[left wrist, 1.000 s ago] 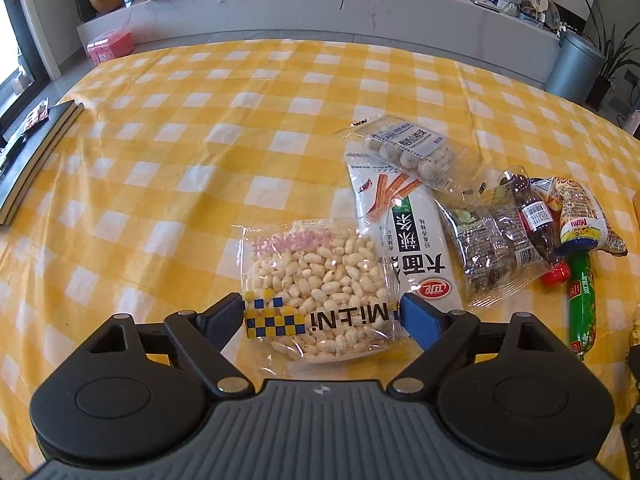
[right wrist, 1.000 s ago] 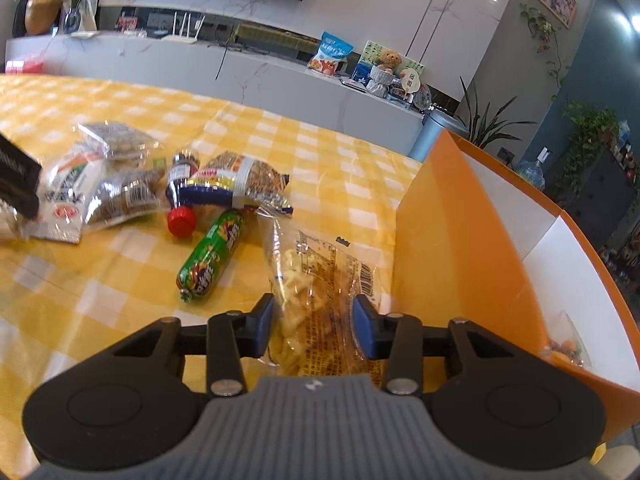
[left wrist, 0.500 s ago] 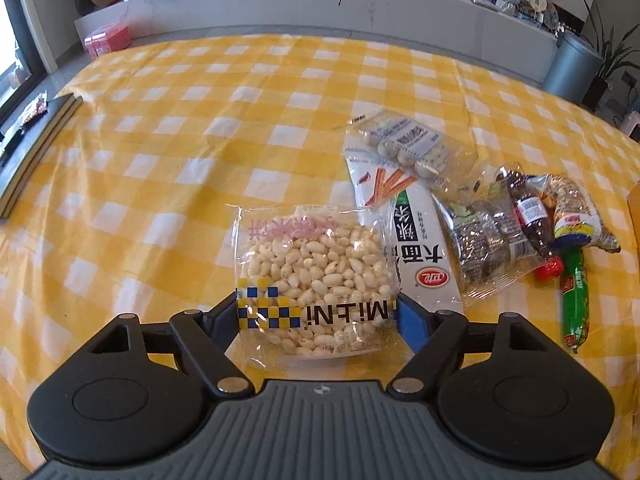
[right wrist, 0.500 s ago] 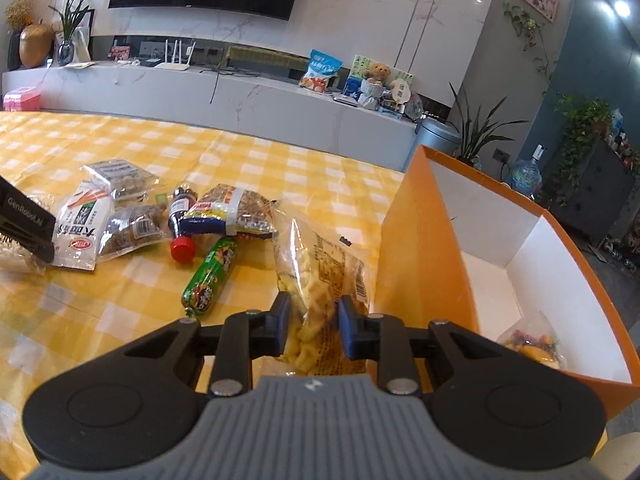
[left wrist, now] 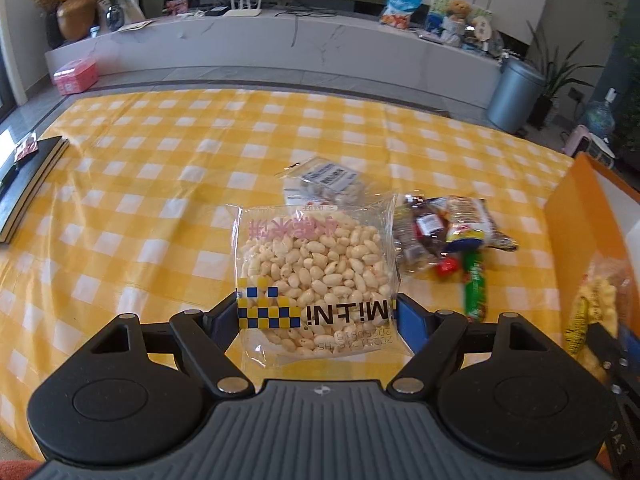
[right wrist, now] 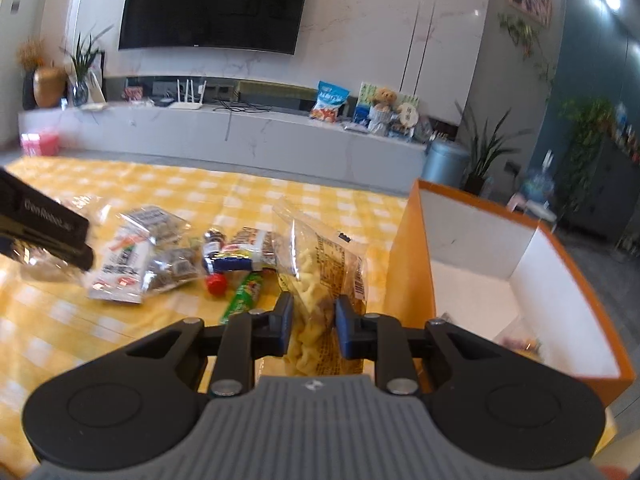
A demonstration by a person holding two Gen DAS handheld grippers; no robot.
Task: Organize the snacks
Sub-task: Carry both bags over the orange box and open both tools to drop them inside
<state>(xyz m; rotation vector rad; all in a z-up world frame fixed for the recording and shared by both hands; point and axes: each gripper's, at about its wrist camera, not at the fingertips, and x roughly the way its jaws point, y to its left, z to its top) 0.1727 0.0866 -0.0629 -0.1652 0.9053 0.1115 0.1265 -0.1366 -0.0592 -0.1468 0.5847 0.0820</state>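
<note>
My left gripper (left wrist: 316, 316) is shut on a clear bag of white puffed snacks (left wrist: 316, 260) and holds it lifted above the yellow checked table (left wrist: 160, 168). My right gripper (right wrist: 314, 326) is shut on a clear bag of yellow crackers (right wrist: 320, 272), held upright in the air just left of the orange box (right wrist: 412, 256). The box has a white inside and a small snack packet (right wrist: 520, 344) in its near corner. A pile of snacks (right wrist: 168, 260) lies on the table: a white packet, dark packets, a small red-capped bottle (right wrist: 214, 276) and a green sausage stick (right wrist: 244, 296).
A dark book (left wrist: 28, 176) lies at the table's left edge. The left gripper's body (right wrist: 44, 224) shows at the left of the right wrist view. Beyond the table are a long white counter (left wrist: 280, 44), a grey bin (left wrist: 516, 96) and plants.
Both grippers have risen with their bags. The puffed snack bag left the table and the right gripper closed tighter on the cracker bag, nearer the box.
</note>
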